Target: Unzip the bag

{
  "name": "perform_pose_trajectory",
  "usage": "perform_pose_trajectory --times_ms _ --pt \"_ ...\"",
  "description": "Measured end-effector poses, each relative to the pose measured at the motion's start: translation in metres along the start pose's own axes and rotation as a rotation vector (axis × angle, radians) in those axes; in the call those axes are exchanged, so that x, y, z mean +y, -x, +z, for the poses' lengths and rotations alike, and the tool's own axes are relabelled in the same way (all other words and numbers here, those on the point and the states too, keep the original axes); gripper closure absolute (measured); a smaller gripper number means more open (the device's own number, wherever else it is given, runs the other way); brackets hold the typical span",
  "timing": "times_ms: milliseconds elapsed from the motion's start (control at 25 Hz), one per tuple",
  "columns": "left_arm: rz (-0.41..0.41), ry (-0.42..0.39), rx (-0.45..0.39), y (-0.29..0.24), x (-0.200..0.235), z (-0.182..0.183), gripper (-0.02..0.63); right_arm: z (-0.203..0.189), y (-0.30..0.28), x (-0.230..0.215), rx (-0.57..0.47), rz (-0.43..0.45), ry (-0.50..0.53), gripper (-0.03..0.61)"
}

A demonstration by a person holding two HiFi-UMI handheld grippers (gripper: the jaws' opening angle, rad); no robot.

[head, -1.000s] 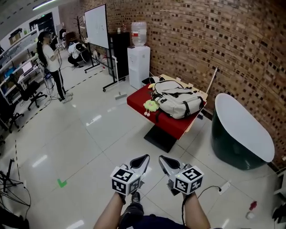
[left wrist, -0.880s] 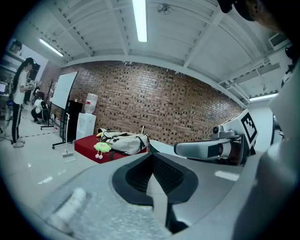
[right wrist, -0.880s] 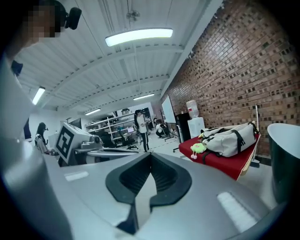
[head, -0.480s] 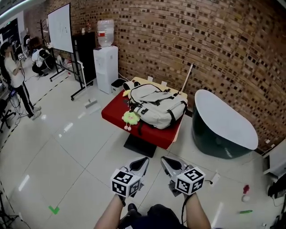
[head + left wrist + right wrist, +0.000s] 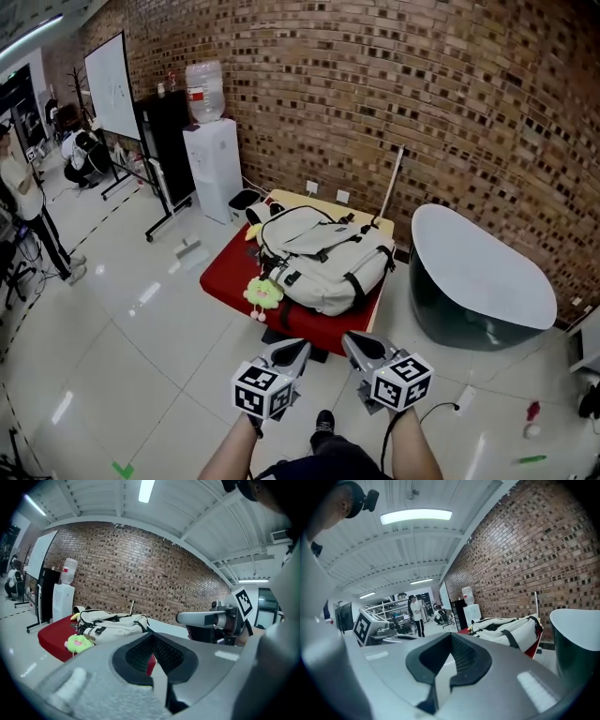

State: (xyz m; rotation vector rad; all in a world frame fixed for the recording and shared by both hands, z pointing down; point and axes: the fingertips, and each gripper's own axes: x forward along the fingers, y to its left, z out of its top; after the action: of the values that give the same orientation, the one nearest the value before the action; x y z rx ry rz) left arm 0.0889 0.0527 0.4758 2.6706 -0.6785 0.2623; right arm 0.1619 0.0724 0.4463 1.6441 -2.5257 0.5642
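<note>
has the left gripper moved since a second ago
Yes. The left gripper has come forward toward the red table: a wide stretch of floor lay between them in the head view, and now its tip nearly overlaps the table's near edge.

My head camera sits high and tips steeply down over the floor. It has the left gripper [image 5: 292,349] and right gripper [image 5: 359,345] at its bottom edge, and the backpack [image 5: 323,267] on its red table [image 5: 223,277] ahead, well apart from them. Each gripper camera rides just behind its own jaws and looks nearly level along them toward the brick wall [image 5: 422,103]. Both catch the backpack, at left in the left gripper view and at right in the right one. Each also sees the other gripper alongside.
</note>
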Motion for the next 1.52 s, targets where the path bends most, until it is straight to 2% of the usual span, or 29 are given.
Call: perform_pose_trajectory --times_ms 320,640,960,1320,1480,1520 --pt "0.081 -0.022 0.016 -0.076 0.037 0.040 0.611 0.043 -0.044 -0.091 -0.020 0.059 0.014 0.572" --pt "0.104 -0.007 0.025 -0.105 0.085 0.056 0.612 0.068 -0.094 -0.135 -0.028 0.038 0.033 0.572" --pt "0.020 -0.007 0.024 -0.136 0.174 0.080 0.611 0.087 -0.171 -0.156 0.001 -0.074 0.091 0.572" --pt "-0.115 0.004 0.083 -0.177 0.249 0.091 0.612 0.111 -0.242 -0.188 0.123 -0.265 0.210 0.571" --pt "-0.122 0.019 0.119 -0.195 0.268 0.087 0.612 0.116 -0.265 -0.207 0.161 -0.271 0.216 0.570" --pt "-0.119 0.019 0.125 -0.201 0.272 0.087 0.611 0.116 -0.272 -0.212 0.179 -0.259 0.221 0.483"
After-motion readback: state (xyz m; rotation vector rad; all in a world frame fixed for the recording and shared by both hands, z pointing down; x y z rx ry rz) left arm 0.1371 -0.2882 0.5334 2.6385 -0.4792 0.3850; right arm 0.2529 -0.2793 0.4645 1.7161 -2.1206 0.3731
